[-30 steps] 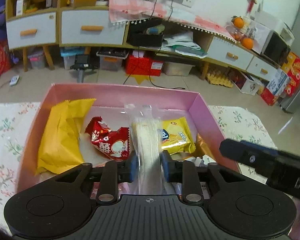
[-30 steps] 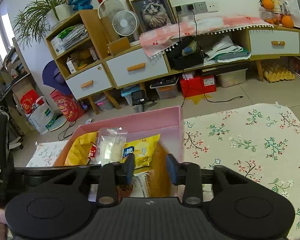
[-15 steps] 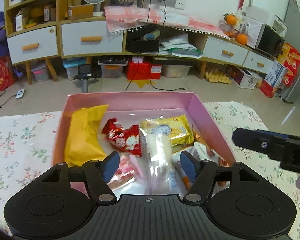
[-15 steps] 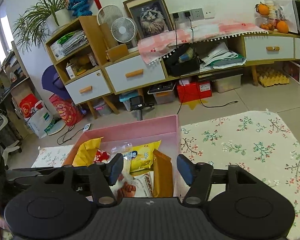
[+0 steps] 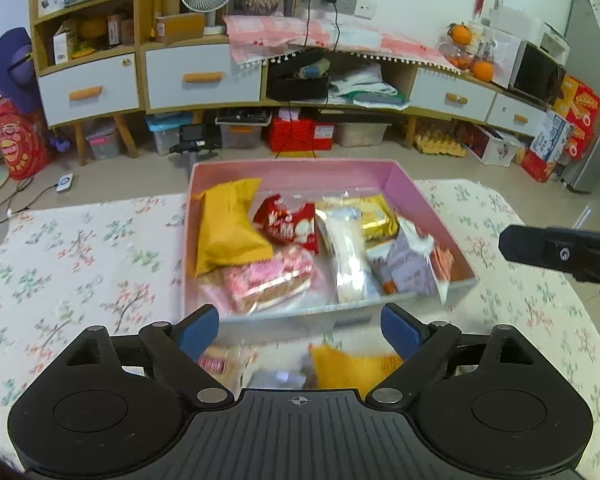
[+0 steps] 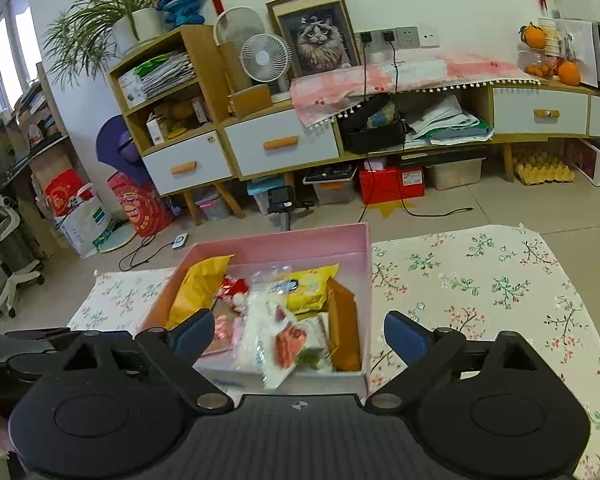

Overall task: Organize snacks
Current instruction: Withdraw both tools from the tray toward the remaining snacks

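We see both the left gripper and right gripper with jaws just spread wide, nothing between them. Crinkly foil and clear-film snack packets lie inside the pink cardboard box on the flowered cloth. We judge them light, soft, slippery; pinch the sealed ends.

Black ribbed left gripper body, blue pads, silver screws.
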The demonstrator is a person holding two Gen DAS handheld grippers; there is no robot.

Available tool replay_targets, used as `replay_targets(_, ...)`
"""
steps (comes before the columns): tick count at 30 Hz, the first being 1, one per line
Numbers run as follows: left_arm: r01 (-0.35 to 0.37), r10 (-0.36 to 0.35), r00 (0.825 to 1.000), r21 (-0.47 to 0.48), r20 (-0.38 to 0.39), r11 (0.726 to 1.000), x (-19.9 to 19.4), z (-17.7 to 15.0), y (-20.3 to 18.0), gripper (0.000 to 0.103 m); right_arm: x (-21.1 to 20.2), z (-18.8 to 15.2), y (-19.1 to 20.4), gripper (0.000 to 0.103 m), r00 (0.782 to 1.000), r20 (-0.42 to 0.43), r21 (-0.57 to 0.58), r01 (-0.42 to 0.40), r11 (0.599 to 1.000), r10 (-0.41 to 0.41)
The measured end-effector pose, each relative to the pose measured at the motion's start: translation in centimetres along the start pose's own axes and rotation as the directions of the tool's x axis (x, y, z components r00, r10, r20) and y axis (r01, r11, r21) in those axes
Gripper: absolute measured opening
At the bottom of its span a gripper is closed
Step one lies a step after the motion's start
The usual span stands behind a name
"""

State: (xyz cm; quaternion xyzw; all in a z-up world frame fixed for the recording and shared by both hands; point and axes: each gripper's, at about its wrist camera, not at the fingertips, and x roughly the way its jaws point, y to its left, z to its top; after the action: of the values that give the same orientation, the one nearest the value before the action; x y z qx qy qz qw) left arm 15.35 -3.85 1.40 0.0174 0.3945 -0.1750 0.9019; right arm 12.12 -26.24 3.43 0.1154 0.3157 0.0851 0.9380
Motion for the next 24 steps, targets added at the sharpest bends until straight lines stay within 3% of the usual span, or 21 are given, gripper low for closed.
replay_targets(4, -0.001, 0.001, 1.0, 0.01, -0.011, 1.0, -1.4, -1.4, 0.0, 0.096, -1.2, -0.5, 1.4, 0.074, 1.0, -0.003, -0.043, 0.0, 0.999, 0.0)
replay_targets(10, -0.008, 0.009, 1.0, 0.015, -0.029, 1.0, -3.1, -3.6, 0.4, 0.098, -3.1, -1.5, 2.7, 0.079, 1.0, 0.02, -0.1, -0.011, 0.995, 0.013)
replay_targets(16, -0.033, 0.029, 0.999, 0.087, 0.041, 0.996, -3.7, -6.1, 1.1, 0.099, -4.0, -3.6, 2.3, 0.079, 0.997, 0.069, -0.118, -0.023, 0.993, 0.031)
replay_targets(18, -0.049, 0.045, 0.998, 0.104, 0.045, 0.993, -3.7, -6.7, 1.5, 0.099, -3.6, -4.1, 1.9, 0.079, 0.999, 0.036, -0.135, 0.002, 0.991, 0.003)
replay_targets(24, 0.029, -0.034, 0.999, 0.12, 0.033, 0.992, -3.7, -7.9, 2.4, 0.099, -3.9, -5.0, 0.7, 0.079, 0.999, 0.033, -0.133, 0.043, 0.99, -0.039)
